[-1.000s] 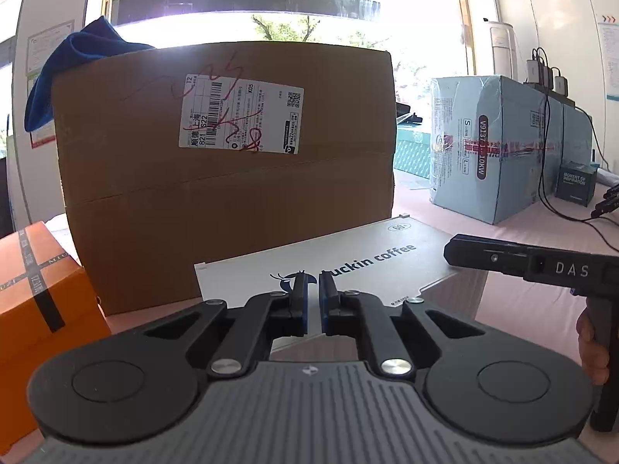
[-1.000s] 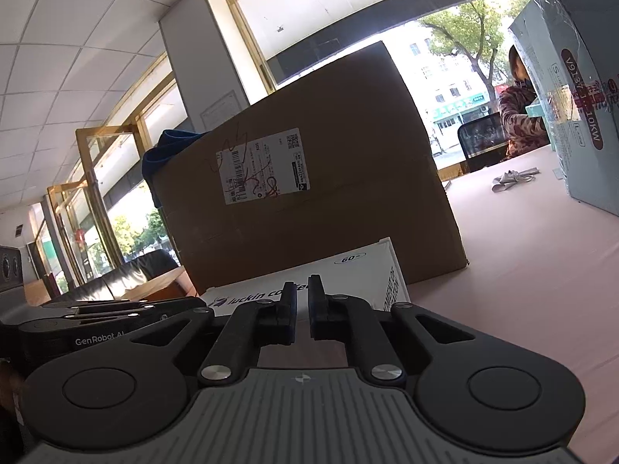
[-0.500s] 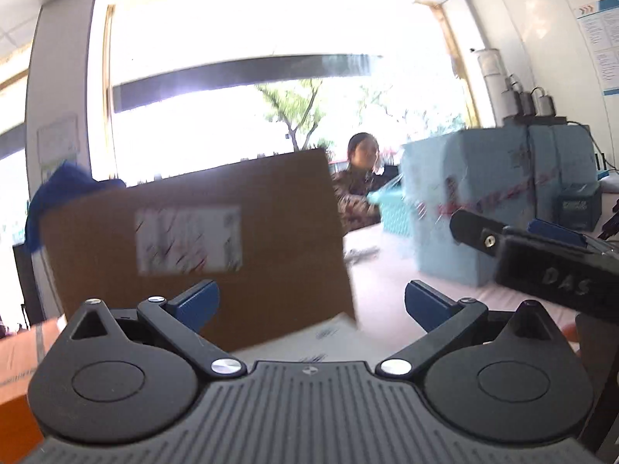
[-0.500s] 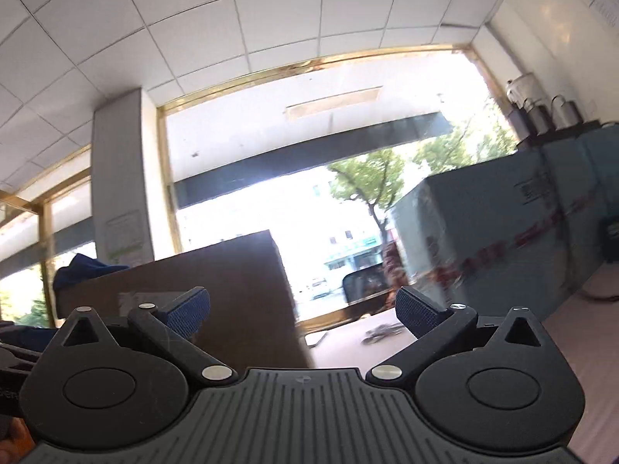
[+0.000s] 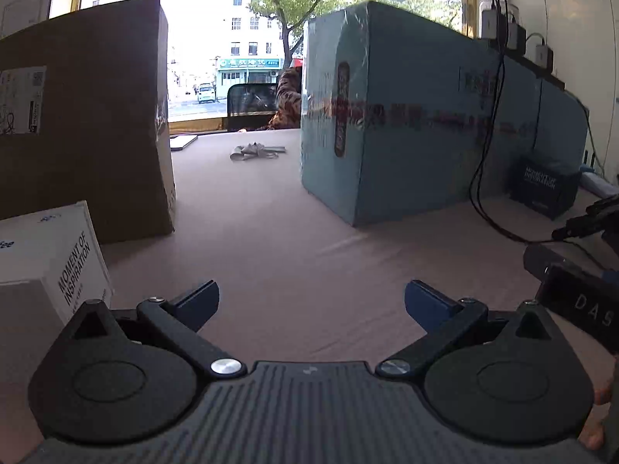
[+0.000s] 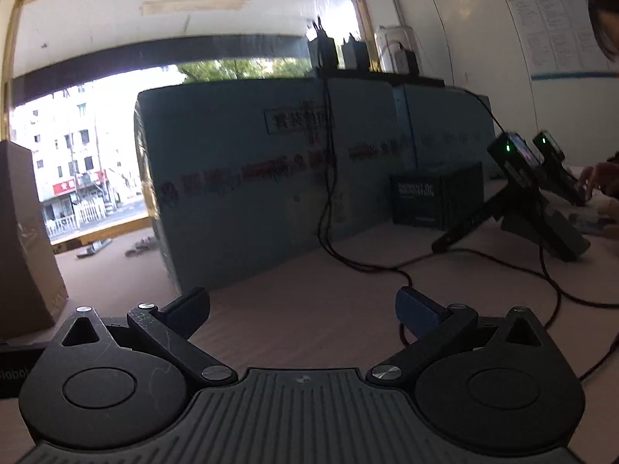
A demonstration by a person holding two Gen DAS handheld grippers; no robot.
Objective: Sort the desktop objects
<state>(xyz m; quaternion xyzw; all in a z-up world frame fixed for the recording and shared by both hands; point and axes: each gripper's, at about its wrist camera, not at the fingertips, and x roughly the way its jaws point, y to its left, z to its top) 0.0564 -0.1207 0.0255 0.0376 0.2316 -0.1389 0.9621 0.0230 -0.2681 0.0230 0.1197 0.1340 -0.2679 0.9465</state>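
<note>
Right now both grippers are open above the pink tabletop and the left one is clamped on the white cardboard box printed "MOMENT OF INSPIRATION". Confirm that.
Not quite. The left gripper holds nothing: its jaws stand wide apart over bare pink tabletop, and the white cardboard box sits off to its left, outside the fingers, as the left wrist view shows. The right gripper is open too.

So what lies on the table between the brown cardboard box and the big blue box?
In the left wrist view the gap between the brown cardboard box and the big blue box is mostly bare table; farther back lies a small crumpled grey item.
</note>
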